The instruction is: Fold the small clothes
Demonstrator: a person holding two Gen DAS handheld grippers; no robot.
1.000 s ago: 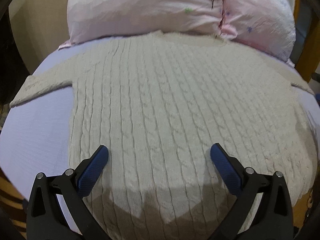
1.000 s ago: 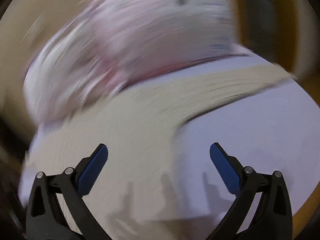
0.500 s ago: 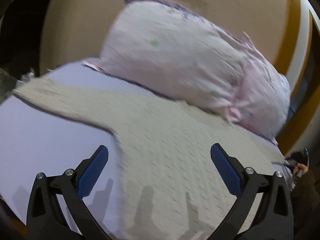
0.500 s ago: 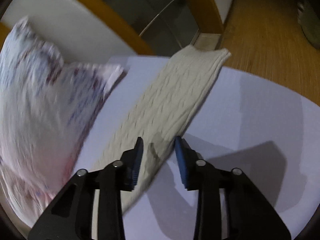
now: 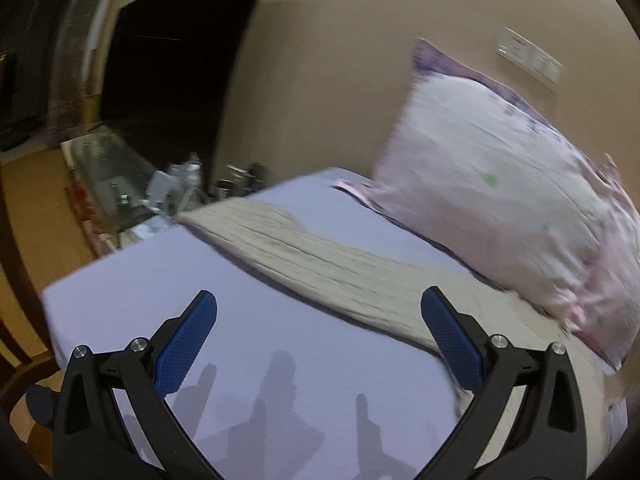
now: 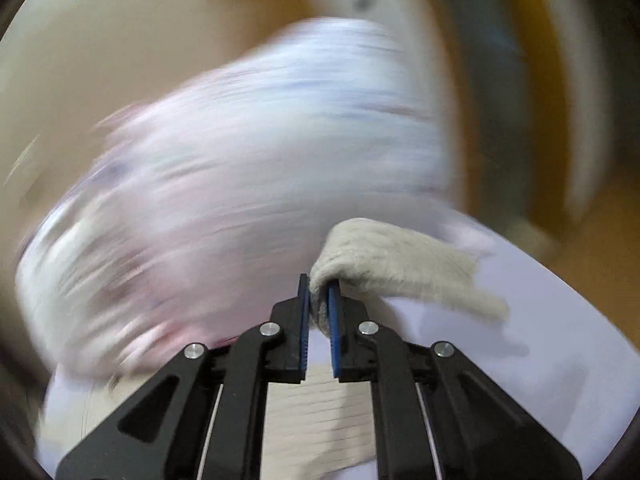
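A cream cable-knit sweater lies on a lavender bed sheet. In the left wrist view its left sleeve [image 5: 304,256] stretches flat across the sheet toward the bed's far left corner. My left gripper [image 5: 320,336] is open and empty, held above the sheet just short of that sleeve. In the right wrist view my right gripper [image 6: 319,304] is shut on the sweater's right sleeve [image 6: 400,264], which is lifted and drapes over to the right. The sweater body [image 6: 316,412] shows below the jaws. This view is blurred.
A large pink pillow [image 5: 500,184] stands against the beige wall behind the sweater, also in the right wrist view [image 6: 240,184]. A glass bedside table [image 5: 120,184] with small items stands left of the bed. The bed sheet [image 5: 168,280] ends in a corner at the left, above wooden floor.
My right gripper closed on the right sleeve and lifted it, swinging back toward the pillow. My left gripper turned left from the sweater body to the left sleeve, staying open.
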